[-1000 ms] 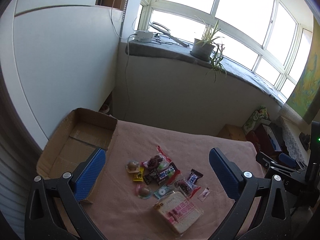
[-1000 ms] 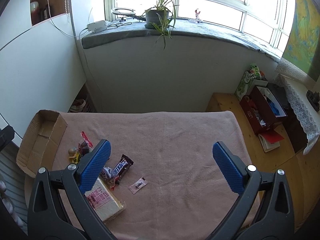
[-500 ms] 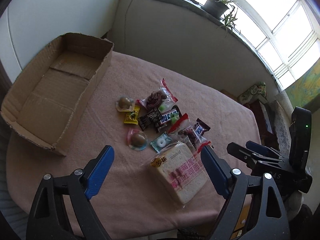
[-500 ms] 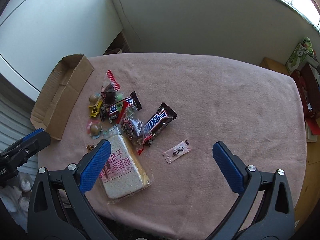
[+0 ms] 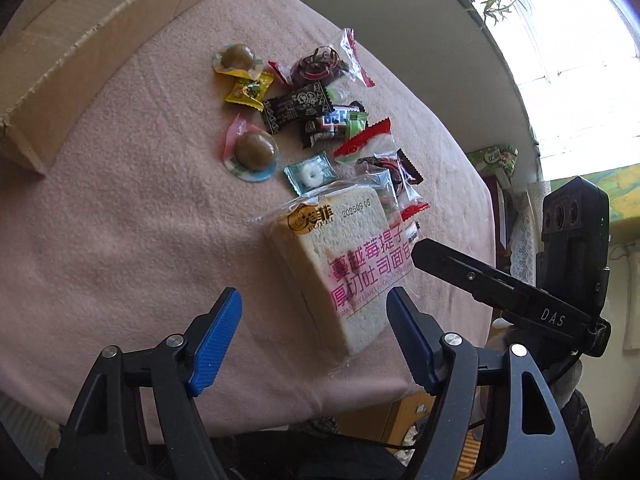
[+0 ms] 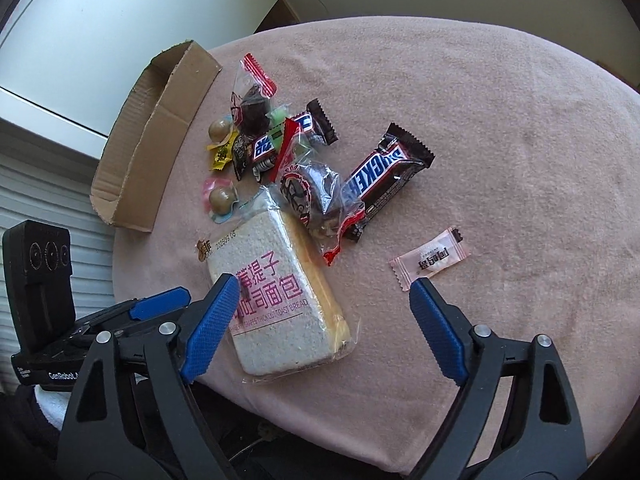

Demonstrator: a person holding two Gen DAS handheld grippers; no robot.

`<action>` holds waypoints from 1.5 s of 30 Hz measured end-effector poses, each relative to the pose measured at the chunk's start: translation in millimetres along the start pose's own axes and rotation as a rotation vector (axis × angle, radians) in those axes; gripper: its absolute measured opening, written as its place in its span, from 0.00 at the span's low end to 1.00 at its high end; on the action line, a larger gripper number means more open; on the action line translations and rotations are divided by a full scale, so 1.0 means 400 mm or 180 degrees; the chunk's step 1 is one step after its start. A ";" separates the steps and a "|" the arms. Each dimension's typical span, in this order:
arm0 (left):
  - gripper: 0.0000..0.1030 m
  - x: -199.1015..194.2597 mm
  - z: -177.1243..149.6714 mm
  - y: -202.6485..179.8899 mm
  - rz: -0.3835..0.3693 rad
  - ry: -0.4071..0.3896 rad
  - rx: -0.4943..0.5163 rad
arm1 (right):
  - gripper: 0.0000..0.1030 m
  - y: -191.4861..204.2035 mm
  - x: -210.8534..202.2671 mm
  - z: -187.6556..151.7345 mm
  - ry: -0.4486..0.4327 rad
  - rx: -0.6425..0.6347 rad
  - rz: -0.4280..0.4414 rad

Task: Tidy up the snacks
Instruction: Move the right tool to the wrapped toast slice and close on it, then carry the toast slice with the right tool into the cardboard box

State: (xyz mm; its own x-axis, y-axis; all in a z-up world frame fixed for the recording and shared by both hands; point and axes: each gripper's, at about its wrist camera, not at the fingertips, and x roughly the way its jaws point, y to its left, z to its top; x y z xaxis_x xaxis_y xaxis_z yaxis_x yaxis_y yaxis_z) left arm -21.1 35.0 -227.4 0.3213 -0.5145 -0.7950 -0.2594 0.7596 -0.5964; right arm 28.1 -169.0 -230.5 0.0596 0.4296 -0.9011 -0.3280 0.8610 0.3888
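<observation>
Cardboard box (image 5: 80, 40) cut off at upper left of left view. Bread pack (image 6: 276, 292) lies low centre, partly behind right gripper's (image 6: 324, 292) left finger. Both jaws closing, nothing pinched. Left gripper (image 5: 314, 300): bread corner between its tips. Small sweets' labels unreadable.

I see a table under a pink cloth (image 6: 500, 128). On it the cardboard box (image 6: 160, 120) lies left of the wrapped bread (image 6: 276, 292); Snickers bar (image 6: 384, 176), small candies (image 5: 296, 112), possibly plums, beyond it.
</observation>
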 end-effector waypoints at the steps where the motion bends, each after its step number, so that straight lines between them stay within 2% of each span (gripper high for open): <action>1: 0.66 0.002 -0.003 -0.002 -0.0023 0.0025 0.0002 | 0.84 0.000 0.009 0.001 0.0047 0.0007 0.0062; 7: 0.59 0.010 -0.008 -0.012 -0.0042 0.0094 0.0058 | 0.74 0.011 0.048 0.008 0.0212 -0.0050 0.0187; 11: 0.49 0.030 -0.011 0.004 -0.0054 0.0154 0.0057 | 0.60 0.013 0.069 0.008 0.0346 -0.0035 0.0299; 13: 0.44 0.028 -0.010 0.001 -0.0067 0.0171 0.0105 | 0.58 0.010 0.075 0.005 0.0379 -0.0022 0.0313; 16: 0.41 0.030 -0.011 -0.005 -0.0066 0.0173 0.0171 | 0.56 0.007 0.077 0.003 0.0401 0.0011 0.0317; 21: 0.41 0.040 -0.008 -0.029 -0.0029 0.0135 0.0269 | 0.56 0.022 0.082 0.003 0.0460 -0.0016 0.0233; 26: 0.41 0.045 -0.010 -0.050 0.0047 0.0068 0.0347 | 0.54 0.035 0.086 -0.001 0.0493 0.0018 0.0275; 34: 0.41 -0.020 -0.005 -0.054 0.0119 -0.0130 0.0503 | 0.52 0.067 0.065 0.005 0.0412 0.0067 0.0364; 45: 0.41 -0.148 0.006 -0.028 0.0169 -0.0504 0.0501 | 0.52 0.161 0.028 0.050 0.0291 -0.0100 0.0445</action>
State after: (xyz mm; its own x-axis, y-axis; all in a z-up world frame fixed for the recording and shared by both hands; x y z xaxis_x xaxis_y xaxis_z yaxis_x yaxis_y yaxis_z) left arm -34.9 57.8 -173.3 0.4531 -0.4126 -0.7903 -0.1386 0.8431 -0.5196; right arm 26.5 -103.1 -211.7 -0.0740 0.5167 -0.8529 -0.3564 0.7851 0.5066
